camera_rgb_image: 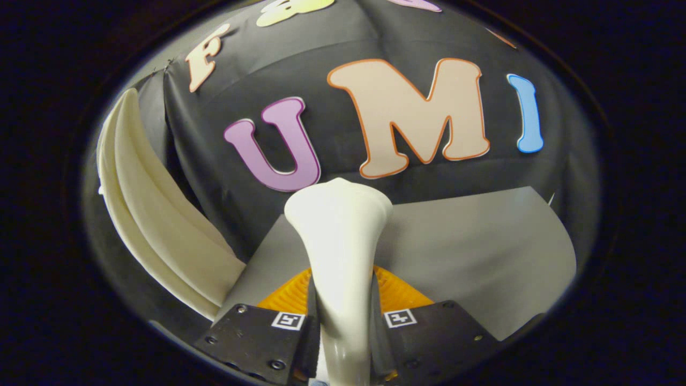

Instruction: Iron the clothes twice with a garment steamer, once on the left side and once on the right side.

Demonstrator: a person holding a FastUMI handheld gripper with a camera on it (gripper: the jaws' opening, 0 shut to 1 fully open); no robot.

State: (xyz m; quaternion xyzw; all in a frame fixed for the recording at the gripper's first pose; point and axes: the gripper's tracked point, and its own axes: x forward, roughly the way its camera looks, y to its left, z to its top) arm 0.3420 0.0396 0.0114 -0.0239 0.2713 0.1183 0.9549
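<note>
Gripper clamped on garment steamer handle; keep head flat, sweep slowly toward cream clothes.

- The scene is moderately lit, with the light falling from above and in front.
- The cream plastic garment steamer is brightest at its flared head, near overexposed, with soft shading down its sides.
- The grey flat worktop is evenly lit, darkening toward its far right side.
- Fisheye distortion bends the pale cream hanging cloth into an arc.
- The gripper, clamped on the steamer's neck, sits in shadow and looks slightly soft.
</note>
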